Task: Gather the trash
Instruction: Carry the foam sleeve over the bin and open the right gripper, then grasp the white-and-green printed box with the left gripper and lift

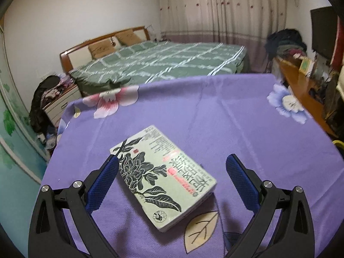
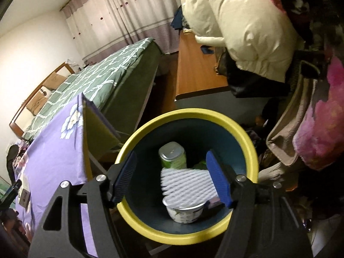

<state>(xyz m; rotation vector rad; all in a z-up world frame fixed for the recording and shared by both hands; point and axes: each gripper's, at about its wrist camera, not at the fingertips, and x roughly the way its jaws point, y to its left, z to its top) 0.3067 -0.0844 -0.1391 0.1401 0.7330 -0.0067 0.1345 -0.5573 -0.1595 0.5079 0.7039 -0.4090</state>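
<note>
Purple tablecloth holds book (closed).

Blurred by motion: white ribbed foam sleeve inside the yellow-rimmed blue bin, hiding part of the white plastic cup beneath. Cut off by the picture's lower edge: purple flowered tablecloth. Too smeared to read: small print on the pale green book.

Book cover with large Chinese characters, upside down, not legible
</note>
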